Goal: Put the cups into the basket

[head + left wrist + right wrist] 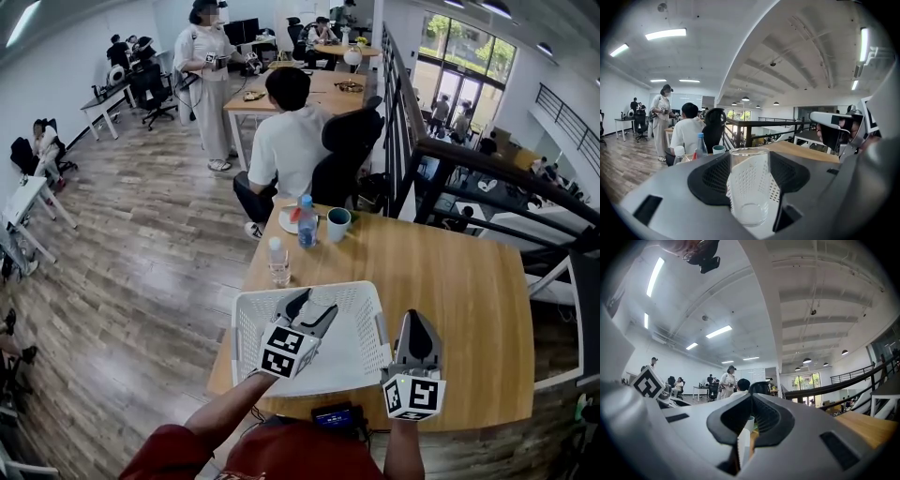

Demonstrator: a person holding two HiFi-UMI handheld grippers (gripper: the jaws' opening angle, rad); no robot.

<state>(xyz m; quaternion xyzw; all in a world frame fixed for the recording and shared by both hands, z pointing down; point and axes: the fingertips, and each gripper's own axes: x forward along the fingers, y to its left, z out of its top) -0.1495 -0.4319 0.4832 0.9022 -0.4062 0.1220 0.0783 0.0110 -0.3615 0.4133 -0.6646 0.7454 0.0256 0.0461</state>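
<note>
A clear glass cup (pixel 749 199) stands upright between the jaws of my left gripper (pixel 316 302), which is shut on it and hangs over the white perforated basket (pixel 246 309) at the table's near edge. In the head view the glass is hard to make out. My right gripper (pixel 415 316) is by the basket's right rim, jaws shut with nothing between them. A teal mug (pixel 338 223) stands at the far edge of the wooden table (pixel 450 291), and shows small in the left gripper view as the mug (pixel 718 149).
A blue-capped bottle (pixel 307 222) and a white plate (pixel 289 221) sit beside the mug. A white-capped bottle (pixel 277 262) stands behind the basket's far left corner. A dark device (pixel 336 415) lies at the near edge. A person (pixel 286 141) sits just beyond the table.
</note>
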